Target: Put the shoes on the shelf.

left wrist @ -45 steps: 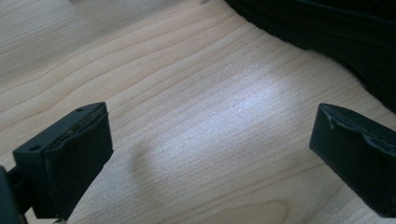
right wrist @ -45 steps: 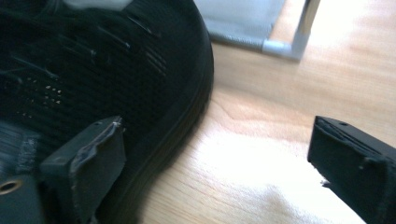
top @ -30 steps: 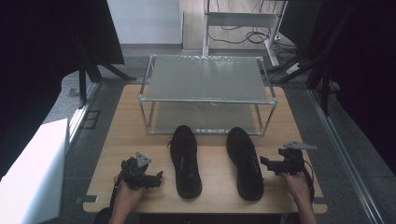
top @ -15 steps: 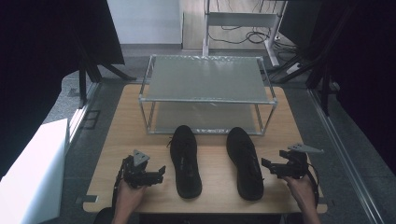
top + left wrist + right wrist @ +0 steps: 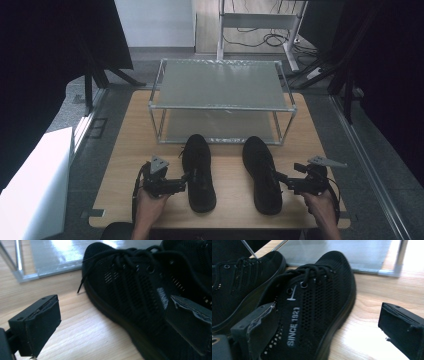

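L gripper (image 5: 184, 184): jaws spread wide, holding nothing. Left shoe (image 5: 198, 171) sits just inboard of it, nearly touching; in the left gripper view one jaw hangs over bare table (image 5: 75, 335), the other is up against the shoe's side wall at mid-length, so the upper isn't between them yet.

Left shoe: long axis runs fore-aft, straight away from the person, crosswise to the jaws. Toe points at the rack (image 5: 222, 106) beyond it, heel near the table's front edge. Upright on its sole.

Right shoe (image 5: 262, 172): same deal, roughly parallel, toe toward the rack, a clear gap of table between the pair. Printed lettering on its side wall faces the R gripper.

R gripper (image 5: 286, 183): also wide open, empty. Shoe just inboard; in the right gripper view one jaw overlaps the side by the eyelets, the other stands off over wood.

Handling, my read: light, mesh upper is soft and will cave under a pinch, sole is the stiff part, laces loose and may snag. Not fragile, not slippery. Best hold prob the collar/heel rim or side wall plus tongue around mid-foot, near balance pt, so the toe doesn't droop.
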The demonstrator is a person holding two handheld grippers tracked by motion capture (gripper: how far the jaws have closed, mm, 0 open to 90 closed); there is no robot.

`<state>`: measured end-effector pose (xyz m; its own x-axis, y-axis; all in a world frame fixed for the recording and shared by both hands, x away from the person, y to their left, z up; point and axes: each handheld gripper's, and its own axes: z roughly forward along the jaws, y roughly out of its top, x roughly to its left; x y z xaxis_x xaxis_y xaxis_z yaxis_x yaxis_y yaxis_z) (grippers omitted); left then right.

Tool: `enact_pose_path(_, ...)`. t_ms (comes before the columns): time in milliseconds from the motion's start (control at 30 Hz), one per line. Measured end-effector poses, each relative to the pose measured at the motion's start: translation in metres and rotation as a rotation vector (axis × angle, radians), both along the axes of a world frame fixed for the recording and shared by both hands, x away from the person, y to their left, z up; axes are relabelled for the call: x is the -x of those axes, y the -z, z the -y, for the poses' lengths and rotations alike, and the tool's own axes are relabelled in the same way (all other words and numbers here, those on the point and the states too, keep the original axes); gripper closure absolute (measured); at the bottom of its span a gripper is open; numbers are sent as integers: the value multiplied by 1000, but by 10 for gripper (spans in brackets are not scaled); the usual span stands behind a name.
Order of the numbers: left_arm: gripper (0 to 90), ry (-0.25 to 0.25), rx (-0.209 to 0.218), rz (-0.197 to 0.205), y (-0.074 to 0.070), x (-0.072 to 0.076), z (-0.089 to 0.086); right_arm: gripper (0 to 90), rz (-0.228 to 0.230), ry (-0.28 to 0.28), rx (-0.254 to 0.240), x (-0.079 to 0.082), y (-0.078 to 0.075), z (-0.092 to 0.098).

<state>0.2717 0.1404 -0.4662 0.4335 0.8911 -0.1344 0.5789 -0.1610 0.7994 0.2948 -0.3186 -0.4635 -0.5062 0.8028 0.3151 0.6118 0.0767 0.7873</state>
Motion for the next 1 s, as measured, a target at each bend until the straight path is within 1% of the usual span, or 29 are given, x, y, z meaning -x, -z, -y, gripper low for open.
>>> enact_pose_path(133,0,20,31,-5,0,-6,11,21,-11,-29,14,-4,3,-12)
enact_pose_path(200,0,32,29,-8,0,-9,18,26,-17,-47,24,-7,5,-18)
enact_pose_path(267,0,46,26,-9,0,-12,24,38,-21,-55,31,-11,8,-22)
enact_pose_path(367,0,50,14,-16,2,-15,29,52,-26,-60,37,-14,11,-26)
enact_pose_path(400,0,51,5,-32,6,-19,33,65,-33,-61,36,-17,15,-29)
enact_pose_path(433,1,49,4,-37,8,-20,34,73,-36,-60,32,-18,16,-30)
enact_pose_path(467,1,46,1,-47,10,-23,36,75,-34,-57,37,-20,17,-31)
enact_pose_path(500,1,43,2,-51,12,-24,36,76,-31,-62,52,-22,19,-34)
enact_pose_path(567,1,38,-16,-62,16,-27,39,93,-34,-67,70,-25,23,-38)
enact_pose_path(633,2,33,-38,-71,19,-31,42,133,-31,-68,94,-27,25,-43)
enact_pose_path(667,5,31,-48,-78,21,-33,43,144,-22,-60,116,-27,26,-46)
enact_pose_path(700,9,29,-58,-82,23,-35,45,159,-9,-50,149,-28,27,-49)
enact_pose_path(733,18,25,-65,-86,24,-37,46,181,-5,-39,167,-28,27,-51)
enact_pose_path(800,28,21,-68,-99,27,-41,48,241,5,-18,189,-29,27,-52)
enact_pose_path(833,52,22,-62,-102,27,-41,49,276,14,-6,203,-29,27,-53)
enact_pose_path(867,102,19,-64,-99,27,-41,49,315,20,5,219,-29,27,-54)
enact_pose_path(933,161,-3,-100,-90,25,-39,51,387,33,26,248,-29,28,-55)
enact_pose_path(967,201,-8,-104,-88,24,-38,51,429,38,41,269,-28,27,-56)
enact_pose_path(1000,249,-15,-116,-76,23,-37,50,483,44,49,284,-27,27,-57)
